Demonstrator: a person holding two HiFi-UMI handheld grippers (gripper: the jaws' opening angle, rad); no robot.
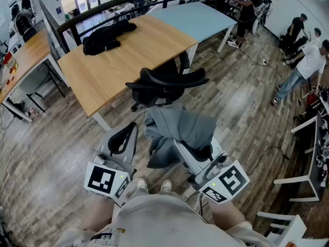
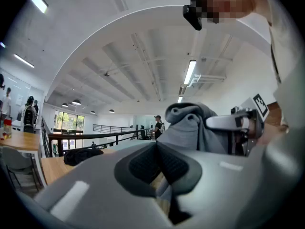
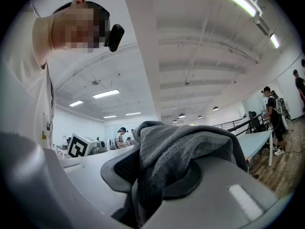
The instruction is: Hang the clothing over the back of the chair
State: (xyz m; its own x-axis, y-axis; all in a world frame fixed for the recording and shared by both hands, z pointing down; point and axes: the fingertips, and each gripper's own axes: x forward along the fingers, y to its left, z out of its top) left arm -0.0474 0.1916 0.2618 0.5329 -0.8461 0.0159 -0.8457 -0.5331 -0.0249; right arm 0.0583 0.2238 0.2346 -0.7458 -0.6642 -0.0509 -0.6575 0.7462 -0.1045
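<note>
Right now, grey clothing (image 1: 180, 127) is clamped in the jaws of the right gripper (image 1: 184, 149). The fabric is bunched between the two pads. It humps up over the top of the jaws and hangs down on both sides, with a fold drooping below them toward the wood floor (image 1: 51, 153).

The clothing is not on the chair (image 1: 164, 81). This black office chair stands just ahead of the jaw tips, pushed up against the wooden surface (image 1: 144, 50). I cannot tell whether the cloth brushes it.

Left gripper (image 1: 131, 133): jaws together, tips meeting, nothing between them. It sits just to the left of the right jaws, alongside the hanging cloth. In the left gripper view the grey bundle rises just off to the right of its jaws.

Pose: both grippers are held out in front of the person's body, side by side. They point forward toward the chair, about level. The marker cubes (image 1: 105, 181) are at the near end, closest to the body. Forearms come in from below, one behind each gripper. The person's shoes (image 1: 141, 185) show on the floor between the two grippers.

Farther past the jaws, a black garment (image 1: 105, 37) lies in a heap on the wooden surface, well apart from both grippers. A light blue surface (image 1: 200, 17) joins on beyond it. Other people (image 1: 252, 9) stand at the far end of the room.
</note>
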